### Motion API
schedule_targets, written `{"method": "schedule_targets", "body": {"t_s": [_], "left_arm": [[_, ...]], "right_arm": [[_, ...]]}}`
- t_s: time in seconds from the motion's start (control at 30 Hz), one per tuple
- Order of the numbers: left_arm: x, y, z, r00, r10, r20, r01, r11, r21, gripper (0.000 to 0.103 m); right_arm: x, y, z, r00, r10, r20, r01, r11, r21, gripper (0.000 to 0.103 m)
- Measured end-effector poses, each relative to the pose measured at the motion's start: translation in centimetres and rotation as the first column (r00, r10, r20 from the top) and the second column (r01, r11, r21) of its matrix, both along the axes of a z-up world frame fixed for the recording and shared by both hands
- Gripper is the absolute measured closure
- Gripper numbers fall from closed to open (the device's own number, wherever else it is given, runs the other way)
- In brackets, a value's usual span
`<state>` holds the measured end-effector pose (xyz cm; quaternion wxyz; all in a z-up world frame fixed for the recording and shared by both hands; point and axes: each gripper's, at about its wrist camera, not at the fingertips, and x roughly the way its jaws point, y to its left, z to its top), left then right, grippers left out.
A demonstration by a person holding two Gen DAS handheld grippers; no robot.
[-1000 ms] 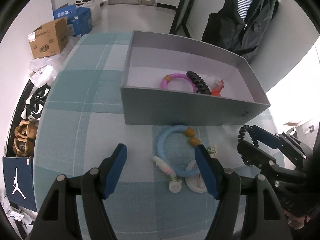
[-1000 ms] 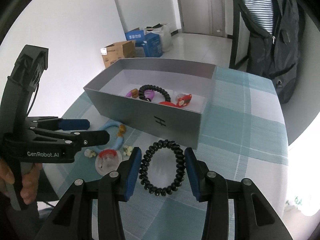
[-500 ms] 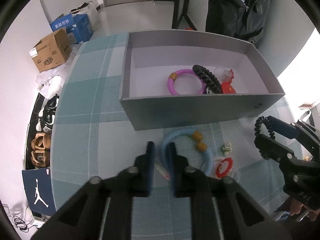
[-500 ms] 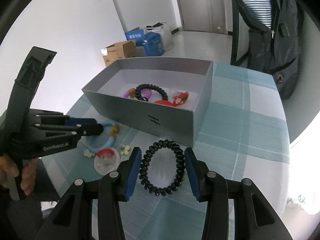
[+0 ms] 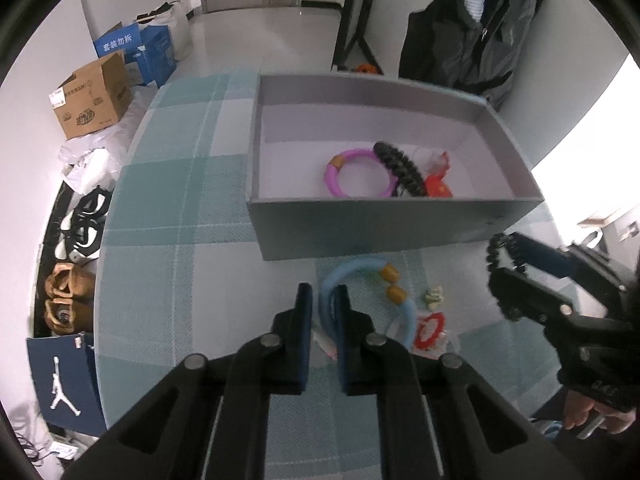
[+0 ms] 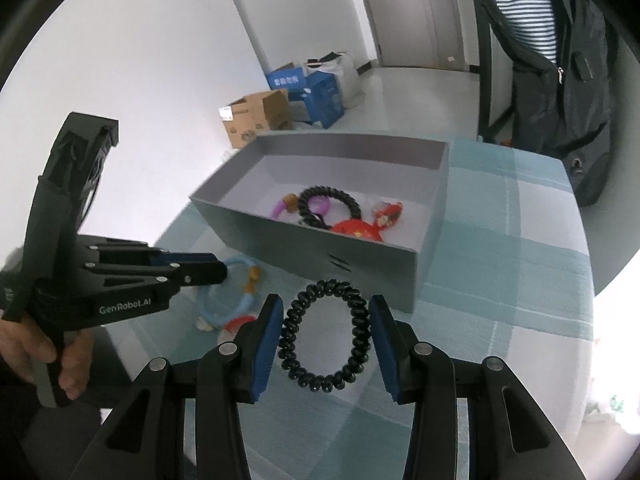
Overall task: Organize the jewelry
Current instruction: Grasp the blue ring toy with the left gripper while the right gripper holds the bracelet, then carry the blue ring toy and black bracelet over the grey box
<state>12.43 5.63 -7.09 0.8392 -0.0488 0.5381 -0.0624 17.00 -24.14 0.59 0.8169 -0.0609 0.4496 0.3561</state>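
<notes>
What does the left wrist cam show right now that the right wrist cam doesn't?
Left only: its fingers pinching the blue ring's band, the shoes on the floor. Right only: the whole black coil tie between the right gripper's pads, the hand holding the left gripper. Both: grey box with purple ring inside.

Teal-and-white plaid tablecloth (image 5: 168,208). Grey rectangular cardboard box (image 5: 360,232), pale lilac-grey inside. Inside box: purple ring bracelet with gold bead (image 5: 356,174); black coil hair tie (image 5: 400,168) at its 3 o'clock; red ornament (image 5: 438,188). Light-blue ring bracelet with amber beads (image 5: 360,272) at box's 6 o'clock; red-and-white round piece (image 5: 428,330). Black spiral bracelet (image 6: 324,340) between blue-padded black fingers (image 6: 266,340). Brown cardboard carton (image 5: 94,98), blue cartons (image 5: 140,54) at 10 o'clock.
</notes>
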Motion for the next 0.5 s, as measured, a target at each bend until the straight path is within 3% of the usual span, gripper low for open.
{"method": "schedule_targets", "body": {"t_s": [0.2, 0.5], "left_arm": [[-0.9, 0.4, 1.1, 0.999, 0.007, 0.054, -0.004, 0.998, -0.06, 0.1], [-2.5, 0.8, 4.1, 0.983, 0.029, 0.179, -0.014, 0.996, -0.087, 0.1]], "right_arm": [[-0.4, 0.0, 0.8, 1.0, -0.018, -0.004, 0.018, 0.998, 0.064, 0.06], [-1.4, -0.5, 3.4, 0.998, -0.058, 0.013, 0.055, 0.979, 0.196, 0.06]]}}
